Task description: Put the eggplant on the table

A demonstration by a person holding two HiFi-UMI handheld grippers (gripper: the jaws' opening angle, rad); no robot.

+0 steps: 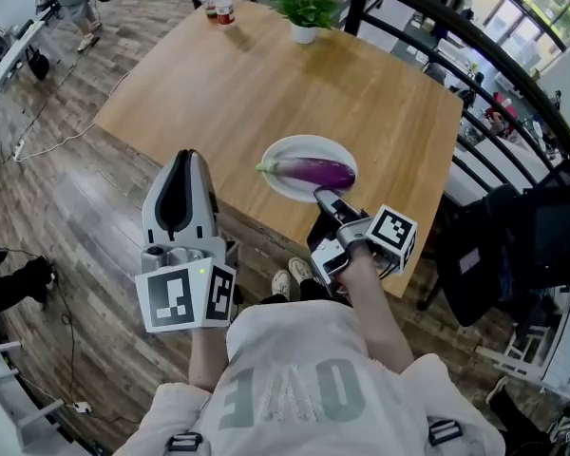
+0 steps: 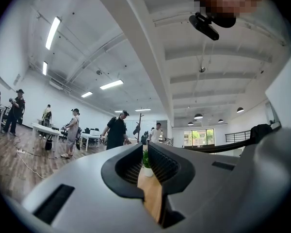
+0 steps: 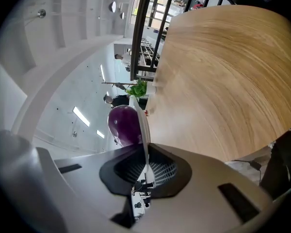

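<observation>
Head view: eggplant (image 1: 313, 171) lies across white plate (image 1: 299, 146), near edge of wooden surface (image 1: 247, 84) | right gripper (image 1: 321, 196) at plate's 6 o'clock, jaws clamped on its rim | left gripper (image 1: 183, 157) at plate's 8 o'clock, off the surface, jaws a crack apart, empty | potted plant (image 1: 302, 8) at far 12 o'clock

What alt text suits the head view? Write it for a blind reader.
The right tool grips the rim of a white plate bearing a purple eggplant, at the near edge of a wooden table. The left tool is empty, beside the table; a potted plant and bottle stand at its far edge.
</observation>
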